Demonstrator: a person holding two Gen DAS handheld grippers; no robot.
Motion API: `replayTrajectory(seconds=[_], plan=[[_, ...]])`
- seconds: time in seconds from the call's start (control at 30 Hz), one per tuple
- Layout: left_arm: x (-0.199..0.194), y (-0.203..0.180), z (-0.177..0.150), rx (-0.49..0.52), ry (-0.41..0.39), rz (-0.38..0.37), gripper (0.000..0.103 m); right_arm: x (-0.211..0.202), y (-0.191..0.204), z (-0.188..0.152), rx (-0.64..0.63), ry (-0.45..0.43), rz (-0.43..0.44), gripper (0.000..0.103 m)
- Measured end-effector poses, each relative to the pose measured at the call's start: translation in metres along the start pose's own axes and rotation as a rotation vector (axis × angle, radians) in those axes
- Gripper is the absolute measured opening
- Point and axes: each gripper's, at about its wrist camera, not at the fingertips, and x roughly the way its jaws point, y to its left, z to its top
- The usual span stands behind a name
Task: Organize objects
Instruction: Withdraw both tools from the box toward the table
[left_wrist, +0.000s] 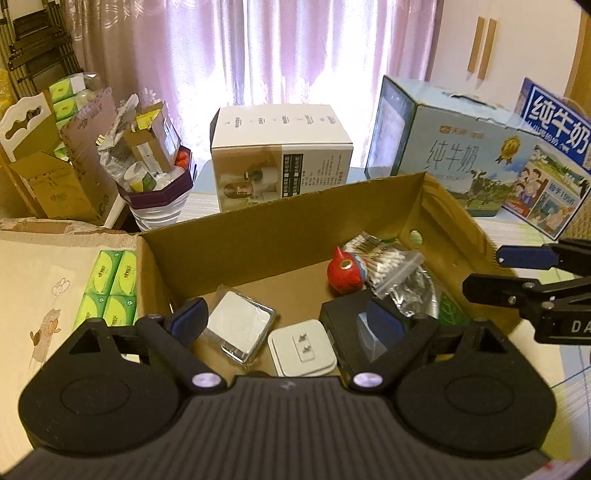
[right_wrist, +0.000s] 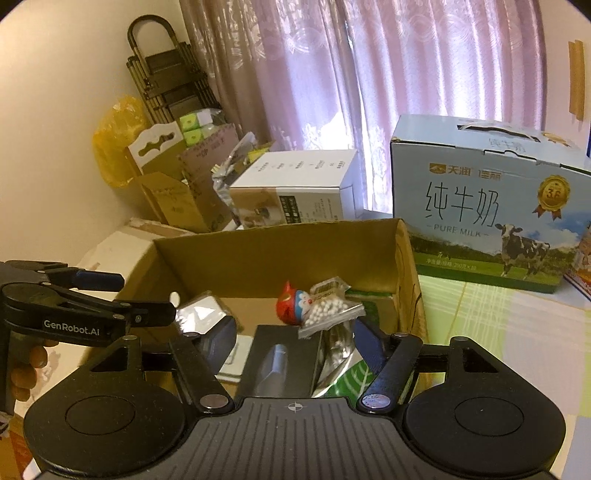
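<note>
An open cardboard box (left_wrist: 280, 206) (right_wrist: 277, 232) holds a red toy (left_wrist: 345, 275) (right_wrist: 290, 304), a bag of cotton swabs (left_wrist: 384, 264) (right_wrist: 328, 306), a black case (left_wrist: 347, 332) (right_wrist: 280, 354), a white square piece (left_wrist: 301, 347), a shiny square tin (left_wrist: 240, 325) and a foil bag (right_wrist: 336, 350). My left gripper (left_wrist: 288, 321) hovers open over the box's near left part, holding nothing. Over the black case my right gripper (right_wrist: 295, 338) stands open, its pads clear of the case. Each gripper shows at the edge of the other's view.
A blue milk carton (left_wrist: 480, 162) (right_wrist: 480, 206) and a white product box (left_wrist: 280, 158) stand behind the cardboard box. Green tissue packs (left_wrist: 110, 288) lie to its left. Cartons and a full bin (left_wrist: 159, 184) crowd the far left. A hand (right_wrist: 26, 369) grips the left tool.
</note>
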Motion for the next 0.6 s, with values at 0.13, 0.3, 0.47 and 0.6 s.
replayTrajectory(seconds=[0.13, 0.3, 0.47, 0.6], plan=[[-0.021, -0.004, -0.006, -0.004, -0.020, -0.002, 0.091, -0.015, 0.007, -0.009, 0.010, -0.008, 0.007, 0.067], [-0.042, -0.010, -0.018, -0.006, -0.035, -0.005, 0.091, -0.032, 0.016, -0.025, 0.026, -0.008, 0.008, 0.067], [-0.061, -0.013, -0.039, -0.028, -0.025, -0.015, 0.091, -0.048, 0.025, -0.043, 0.038, -0.003, 0.011, 0.067], [-0.074, -0.015, -0.056, -0.040, -0.015, -0.021, 0.091, -0.059, 0.032, -0.057, 0.049, -0.001, 0.015, 0.067]])
